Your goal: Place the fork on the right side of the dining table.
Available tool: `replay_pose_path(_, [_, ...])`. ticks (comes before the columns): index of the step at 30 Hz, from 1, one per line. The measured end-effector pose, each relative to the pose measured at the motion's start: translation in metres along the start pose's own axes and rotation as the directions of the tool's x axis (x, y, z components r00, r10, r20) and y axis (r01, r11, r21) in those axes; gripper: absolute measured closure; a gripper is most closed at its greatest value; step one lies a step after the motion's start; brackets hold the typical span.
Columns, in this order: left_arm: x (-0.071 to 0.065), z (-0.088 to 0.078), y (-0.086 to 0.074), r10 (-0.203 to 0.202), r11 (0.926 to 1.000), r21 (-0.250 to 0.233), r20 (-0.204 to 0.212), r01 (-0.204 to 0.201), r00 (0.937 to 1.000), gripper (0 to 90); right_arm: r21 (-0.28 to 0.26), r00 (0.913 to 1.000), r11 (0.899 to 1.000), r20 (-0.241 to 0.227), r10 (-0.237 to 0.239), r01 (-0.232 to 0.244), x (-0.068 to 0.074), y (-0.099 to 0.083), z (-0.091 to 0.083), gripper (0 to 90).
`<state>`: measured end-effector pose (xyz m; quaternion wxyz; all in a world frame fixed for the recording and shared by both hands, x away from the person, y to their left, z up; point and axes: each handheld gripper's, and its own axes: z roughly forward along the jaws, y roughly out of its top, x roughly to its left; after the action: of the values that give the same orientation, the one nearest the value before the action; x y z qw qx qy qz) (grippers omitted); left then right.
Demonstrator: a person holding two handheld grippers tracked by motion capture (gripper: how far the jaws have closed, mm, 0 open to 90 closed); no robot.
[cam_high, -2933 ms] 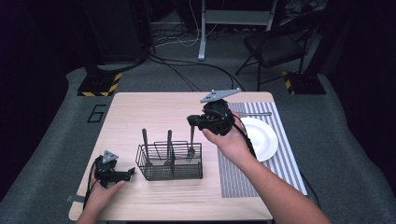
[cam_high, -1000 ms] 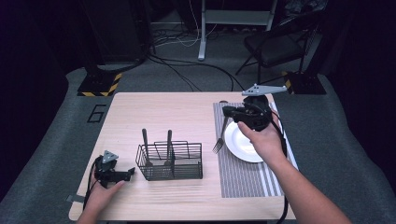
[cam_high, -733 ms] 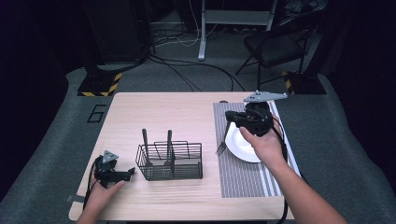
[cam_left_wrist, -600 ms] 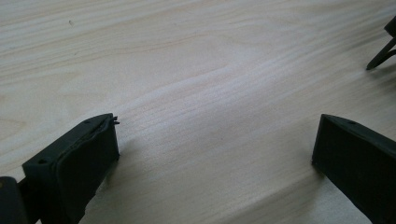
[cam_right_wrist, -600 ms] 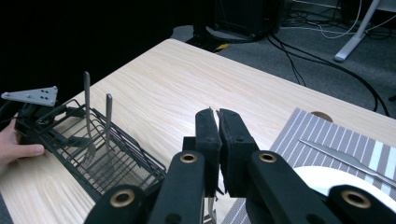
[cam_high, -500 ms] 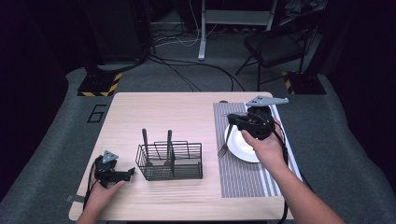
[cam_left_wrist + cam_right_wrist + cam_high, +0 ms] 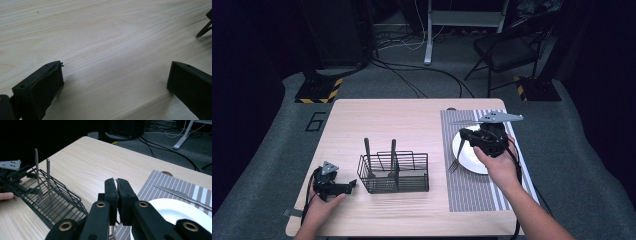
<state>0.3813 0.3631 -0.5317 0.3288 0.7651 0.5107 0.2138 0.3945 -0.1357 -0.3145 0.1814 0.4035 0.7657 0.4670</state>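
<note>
Fork [image 7: 457, 159] is hanging from the right gripper's [image 7: 466, 136] clamped jaws, tines touching the striped mat [image 7: 472, 192] beside the plate [image 7: 469, 161]; next, lowering flat, then releasing. Left gripper [image 7: 349, 185] is resting wide open, empty.

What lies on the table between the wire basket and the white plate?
In the high view, a fork held in the right gripper hangs over the striped placemat, between the wire basket and the white plate; beside it is bare wood.
</note>
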Motion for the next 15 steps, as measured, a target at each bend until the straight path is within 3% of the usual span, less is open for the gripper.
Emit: replay_pose_path(15, [0.0,0.0,0.0,0.0,1.0,0.0,0.0,0.0,1.0,0.1,0.032,0.9991,0.999,0.042,0.008,-0.009,-0.005,-0.027,0.008,86.7])
